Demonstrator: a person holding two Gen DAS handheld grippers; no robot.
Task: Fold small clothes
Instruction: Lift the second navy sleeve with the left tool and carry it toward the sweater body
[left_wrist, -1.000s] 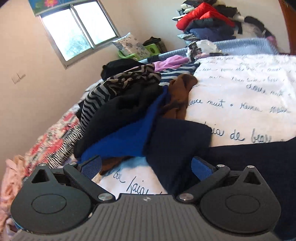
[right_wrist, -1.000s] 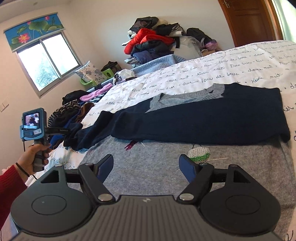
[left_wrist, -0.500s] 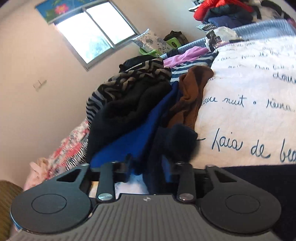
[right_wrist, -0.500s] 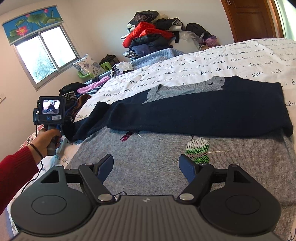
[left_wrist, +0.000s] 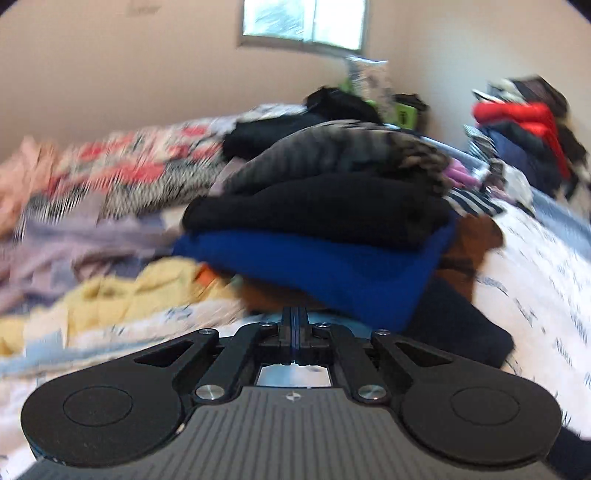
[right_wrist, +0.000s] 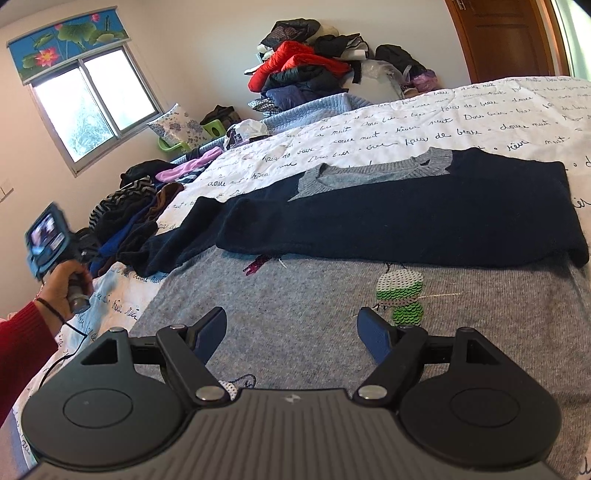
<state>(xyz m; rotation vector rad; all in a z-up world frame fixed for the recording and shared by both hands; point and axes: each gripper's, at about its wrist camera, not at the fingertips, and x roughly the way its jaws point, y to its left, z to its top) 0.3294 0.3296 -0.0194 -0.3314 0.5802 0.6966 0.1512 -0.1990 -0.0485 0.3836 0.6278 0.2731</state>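
Handwritten-style script is printed in dark ink in repeated rows across the white bedspread (right_wrist: 406, 122). The words "de", "nuit" and what looks like "douce nuit" can be made out in the right wrist view; the remaining words are not clearly legible. In the left wrist view the same script is blurred and cannot be read. No other text is legible.

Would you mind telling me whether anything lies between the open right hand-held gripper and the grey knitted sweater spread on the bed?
Nothing visible does. The right hand-held gripper hangs open directly over the grey knitted sweater, with only bare knit between its fingers. The folded dark navy sleeve lies farther up, across the sweater's chest.
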